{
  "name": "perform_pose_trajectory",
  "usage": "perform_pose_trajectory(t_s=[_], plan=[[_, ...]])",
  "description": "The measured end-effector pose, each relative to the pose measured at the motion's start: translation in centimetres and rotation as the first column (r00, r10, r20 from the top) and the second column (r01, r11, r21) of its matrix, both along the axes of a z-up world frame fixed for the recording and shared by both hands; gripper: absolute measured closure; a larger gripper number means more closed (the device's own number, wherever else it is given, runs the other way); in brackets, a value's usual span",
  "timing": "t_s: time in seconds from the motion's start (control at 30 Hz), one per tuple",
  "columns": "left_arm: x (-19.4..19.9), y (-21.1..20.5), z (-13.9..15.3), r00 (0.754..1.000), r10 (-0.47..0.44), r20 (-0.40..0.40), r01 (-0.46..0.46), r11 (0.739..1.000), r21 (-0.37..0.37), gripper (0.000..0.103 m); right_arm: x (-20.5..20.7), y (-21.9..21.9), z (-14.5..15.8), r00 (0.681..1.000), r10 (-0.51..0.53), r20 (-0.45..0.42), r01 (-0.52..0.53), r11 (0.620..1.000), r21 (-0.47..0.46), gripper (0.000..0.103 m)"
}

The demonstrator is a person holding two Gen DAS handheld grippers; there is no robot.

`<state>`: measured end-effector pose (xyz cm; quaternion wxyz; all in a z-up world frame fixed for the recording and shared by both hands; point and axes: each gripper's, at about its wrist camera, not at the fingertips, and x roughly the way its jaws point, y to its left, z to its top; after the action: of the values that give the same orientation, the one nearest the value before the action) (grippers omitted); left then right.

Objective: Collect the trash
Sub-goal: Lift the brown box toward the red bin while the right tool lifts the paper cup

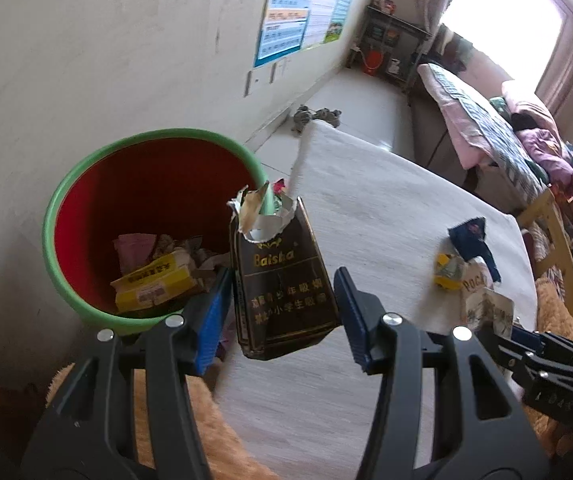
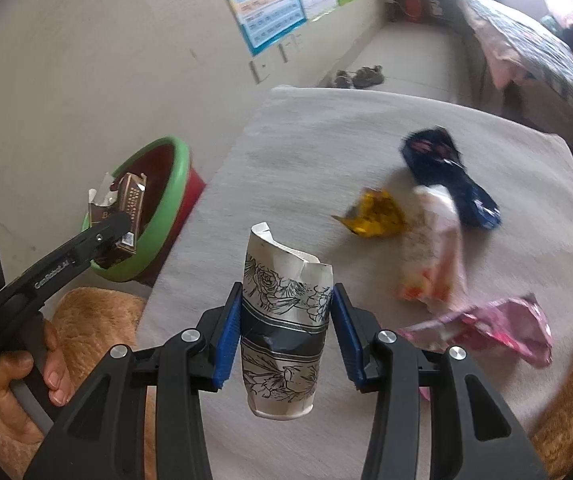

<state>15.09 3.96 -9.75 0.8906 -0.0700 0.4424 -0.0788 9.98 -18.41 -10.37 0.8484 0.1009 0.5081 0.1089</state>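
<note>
My left gripper is shut on a torn dark cigarette pack and holds it in the air beside the rim of a red bin with a green rim. The bin holds a yellow box and crumpled scraps. My right gripper is shut on a crushed paper cup with black flower print, above the grey table. In the right wrist view the left gripper shows with the pack over the bin.
On the table lie a yellow wrapper, a white and orange bag, a dark blue wrapper and a pink wrapper. A fuzzy tan seat sits below the table edge. A bed stands at the far right.
</note>
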Motion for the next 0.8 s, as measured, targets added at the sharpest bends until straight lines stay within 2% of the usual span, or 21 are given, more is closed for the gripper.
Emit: perform_pose_trajectory(t_s=[0.2,0.6,0.8], plan=[[0.8,2.3,-0.3,0.998,0.066,-0.018,-0.066,0.998,-0.014,0.053,1.5,2.5,0.1,0.998,0.064,0.009,-0.064,0.998,0.011,0.06],[1.8,6.6,0.7,0.985,0.175,0.012,-0.175,0.984,0.025,0.053,5.4,6.7,1.6,0.989,0.131,0.064,-0.133,0.991,0.033,0.06],[2.3,8.3,1.3,0.978,0.205,0.026,-0.205,0.979,0.01,0.053,7.4,9.9,2.4,0.98,0.179,0.083,-0.182,0.983,0.034,0.06]])
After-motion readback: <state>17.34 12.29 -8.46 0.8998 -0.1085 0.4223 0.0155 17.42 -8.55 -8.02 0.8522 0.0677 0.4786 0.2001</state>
